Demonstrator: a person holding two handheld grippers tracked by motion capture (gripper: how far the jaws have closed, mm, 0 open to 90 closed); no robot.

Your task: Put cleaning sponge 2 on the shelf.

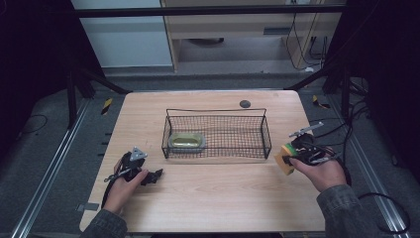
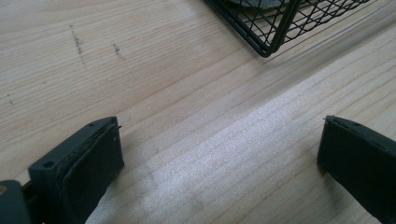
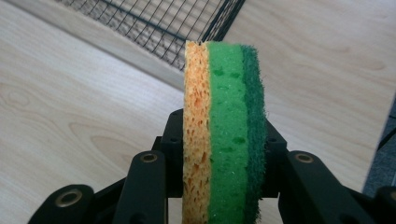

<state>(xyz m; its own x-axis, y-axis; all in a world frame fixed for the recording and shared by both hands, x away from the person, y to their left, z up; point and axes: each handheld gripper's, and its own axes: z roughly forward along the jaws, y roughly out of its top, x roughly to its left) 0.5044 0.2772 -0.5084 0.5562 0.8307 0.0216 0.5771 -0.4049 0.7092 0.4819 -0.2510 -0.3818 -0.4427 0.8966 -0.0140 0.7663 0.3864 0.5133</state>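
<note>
Sponge (image 3: 223,130), layered yellow, bright green and dark green, stands on edge clamped between the jaws of the right tool (image 1: 292,157), held just above the wooden surface (image 1: 213,193) near its right edge. Nearer the left edge, the left tool (image 1: 148,174) rests low over the wood, jaws spread wide with nothing between them. Farther back, mid-surface, sits a black wire basket (image 1: 218,111) containing a shallow oval dish (image 1: 186,142) at its left end.

The left gripper (image 2: 219,158) sits low over the wooden table (image 2: 154,79), jaws spread wide, nothing between them. A corner of the black wire basket (image 2: 275,23) shows at the top.
</note>
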